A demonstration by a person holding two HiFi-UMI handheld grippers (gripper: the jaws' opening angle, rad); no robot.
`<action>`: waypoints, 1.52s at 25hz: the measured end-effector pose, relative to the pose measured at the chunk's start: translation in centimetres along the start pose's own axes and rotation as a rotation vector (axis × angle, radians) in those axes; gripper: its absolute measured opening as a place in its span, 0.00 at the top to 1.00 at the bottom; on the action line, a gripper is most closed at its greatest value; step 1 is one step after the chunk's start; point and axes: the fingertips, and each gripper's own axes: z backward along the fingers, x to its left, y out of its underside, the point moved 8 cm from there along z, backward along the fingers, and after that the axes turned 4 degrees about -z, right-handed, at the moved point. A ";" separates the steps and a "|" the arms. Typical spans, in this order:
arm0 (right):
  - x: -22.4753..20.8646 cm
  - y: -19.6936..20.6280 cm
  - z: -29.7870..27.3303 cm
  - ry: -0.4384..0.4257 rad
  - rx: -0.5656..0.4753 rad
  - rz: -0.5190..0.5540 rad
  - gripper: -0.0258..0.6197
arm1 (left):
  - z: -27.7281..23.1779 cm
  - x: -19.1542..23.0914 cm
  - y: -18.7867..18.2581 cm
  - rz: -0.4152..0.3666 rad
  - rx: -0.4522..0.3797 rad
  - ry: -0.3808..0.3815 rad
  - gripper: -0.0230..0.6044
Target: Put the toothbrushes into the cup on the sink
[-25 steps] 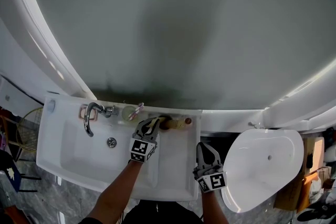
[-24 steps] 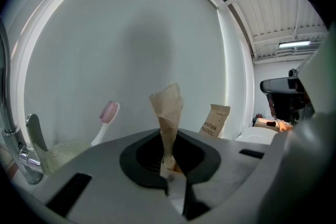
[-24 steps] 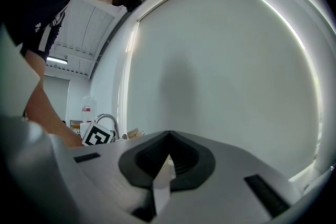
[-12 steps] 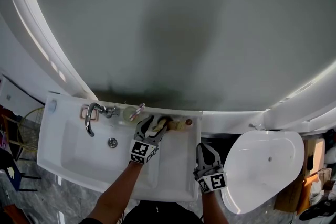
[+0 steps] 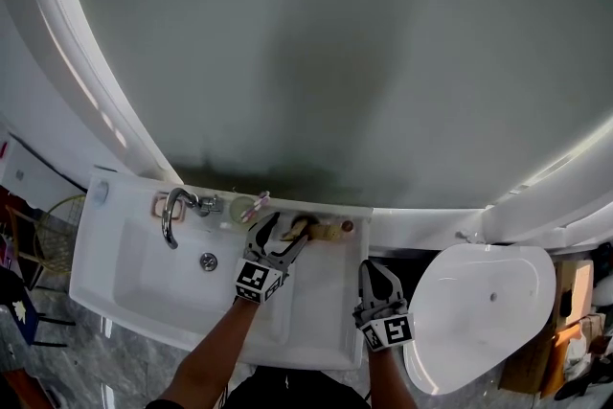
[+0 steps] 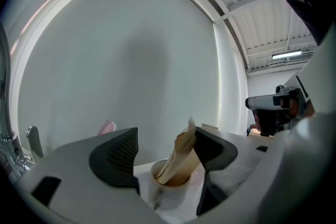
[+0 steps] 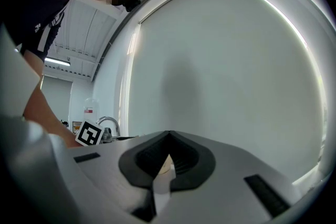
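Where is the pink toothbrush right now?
In the head view, the pink toothbrush is at the back ledge of the sink, just right of the faucet and close to the grey wall.

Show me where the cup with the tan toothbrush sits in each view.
Head view: cup on the back ledge of the sink, right of the faucet.
Left gripper view: bottom centre, between the parted jaws; faucet at far left.
Right gripper view: cup not clearly seen; faucet at left.
Shared landmark: faucet.
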 end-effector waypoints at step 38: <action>6.0 -6.0 4.0 -0.059 -0.086 0.052 0.92 | 17.6 -5.0 -12.6 -0.029 -0.243 -0.208 0.48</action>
